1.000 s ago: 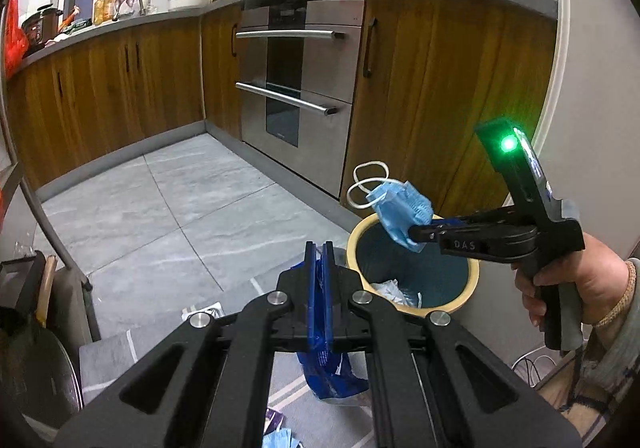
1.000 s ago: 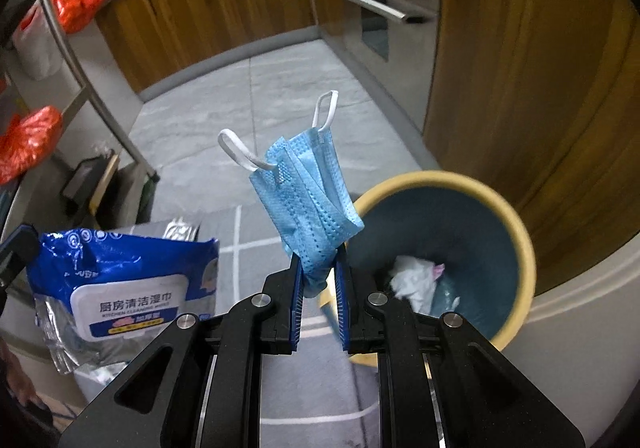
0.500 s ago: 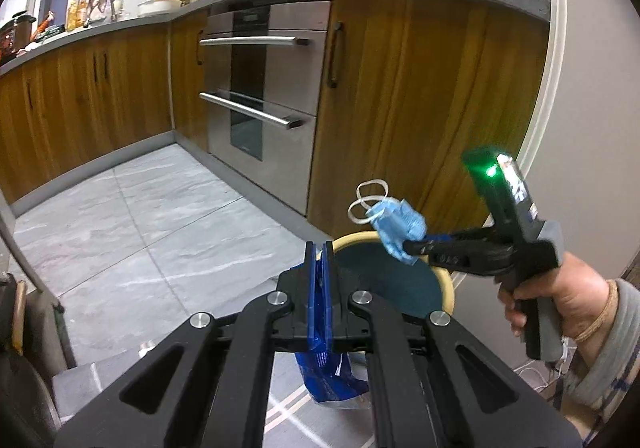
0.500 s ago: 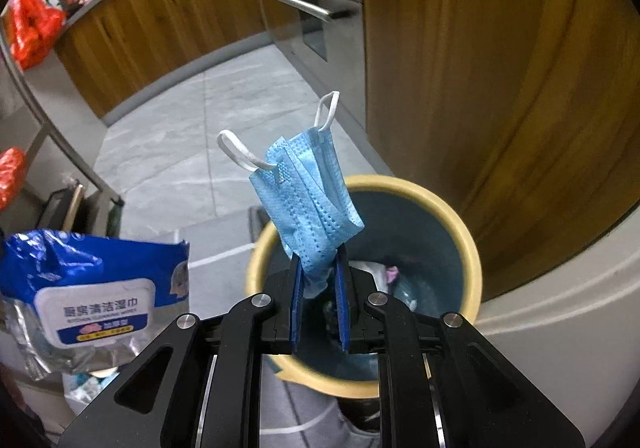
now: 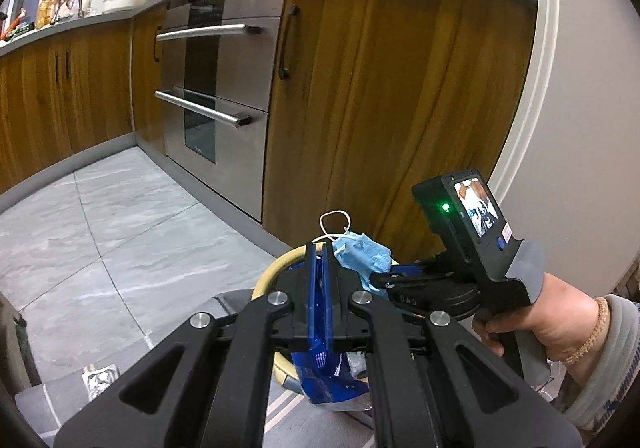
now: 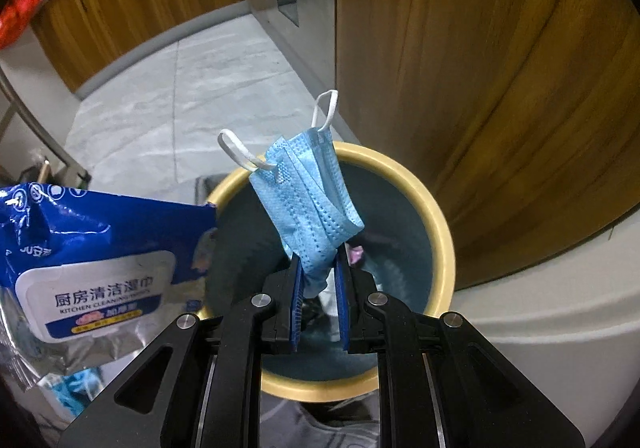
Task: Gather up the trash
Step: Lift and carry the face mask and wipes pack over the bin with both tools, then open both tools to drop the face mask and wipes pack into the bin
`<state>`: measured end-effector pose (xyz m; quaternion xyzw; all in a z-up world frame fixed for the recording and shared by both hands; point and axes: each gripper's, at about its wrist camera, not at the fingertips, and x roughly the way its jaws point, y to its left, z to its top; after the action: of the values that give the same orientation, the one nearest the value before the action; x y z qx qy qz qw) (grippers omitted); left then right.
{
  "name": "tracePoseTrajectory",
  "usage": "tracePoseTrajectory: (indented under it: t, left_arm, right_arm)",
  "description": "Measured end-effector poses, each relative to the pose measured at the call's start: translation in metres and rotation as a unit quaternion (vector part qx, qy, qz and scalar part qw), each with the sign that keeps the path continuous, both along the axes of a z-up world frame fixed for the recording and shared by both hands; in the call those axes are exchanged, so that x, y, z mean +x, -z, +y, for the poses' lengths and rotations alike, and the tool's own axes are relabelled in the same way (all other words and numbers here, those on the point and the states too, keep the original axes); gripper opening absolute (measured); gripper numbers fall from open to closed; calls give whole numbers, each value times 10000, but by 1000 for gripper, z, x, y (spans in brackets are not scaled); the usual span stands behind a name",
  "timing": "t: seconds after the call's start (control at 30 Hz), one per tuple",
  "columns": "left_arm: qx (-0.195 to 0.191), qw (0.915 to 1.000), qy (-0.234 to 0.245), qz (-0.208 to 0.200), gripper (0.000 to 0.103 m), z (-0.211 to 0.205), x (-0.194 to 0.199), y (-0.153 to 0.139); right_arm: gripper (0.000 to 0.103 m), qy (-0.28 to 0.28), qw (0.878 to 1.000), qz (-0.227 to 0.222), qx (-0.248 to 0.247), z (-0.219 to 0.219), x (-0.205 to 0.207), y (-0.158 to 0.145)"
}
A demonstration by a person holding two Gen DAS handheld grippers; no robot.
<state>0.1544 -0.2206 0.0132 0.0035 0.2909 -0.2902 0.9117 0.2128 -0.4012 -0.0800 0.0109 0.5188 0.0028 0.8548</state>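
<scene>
We hold our right gripper (image 6: 319, 272) right over the mouth of the trash bin (image 6: 438, 232), a round tub with a pale yellow rim and a dark teal inside, standing on the grey tiled floor (image 6: 192, 104) close against a wooden cabinet door (image 6: 460, 60). Its blue pads are pinched on the lower end of a crumpled blue face mask (image 6: 310, 200), which sticks up from the jaws with its two white ear loops (image 6: 236, 152) at the top. Some white and pink scraps (image 6: 354, 252) already lie at the bottom of the bin.

Our left gripper (image 5: 319, 280) is squeezed tight on a blue pack of kitchen cleaning wipes (image 6: 92, 256); in the right wrist view the pack hangs at the left rim of the bin, its white label facing us. In the left wrist view the pack droops below the jaws, and our right hand (image 5: 536, 320) grips the handle of the other tool just beyond, the mask above the bin's rim. A steel oven (image 5: 212, 88) sits in the cabinets behind.
</scene>
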Motion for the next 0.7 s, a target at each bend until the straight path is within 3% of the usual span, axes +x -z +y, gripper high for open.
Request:
tracePoseTrajectory:
  t: [0.4,0.7]
  left_arm:
    - [324,9983,-121,474,2,-7,16,54]
    - [433,9961,-199,743,3,-7,28,74]
  right_arm:
    - [16,-33,9984,556,23,4,7,34]
    - [16,40,9957,924,-108,2,9,58]
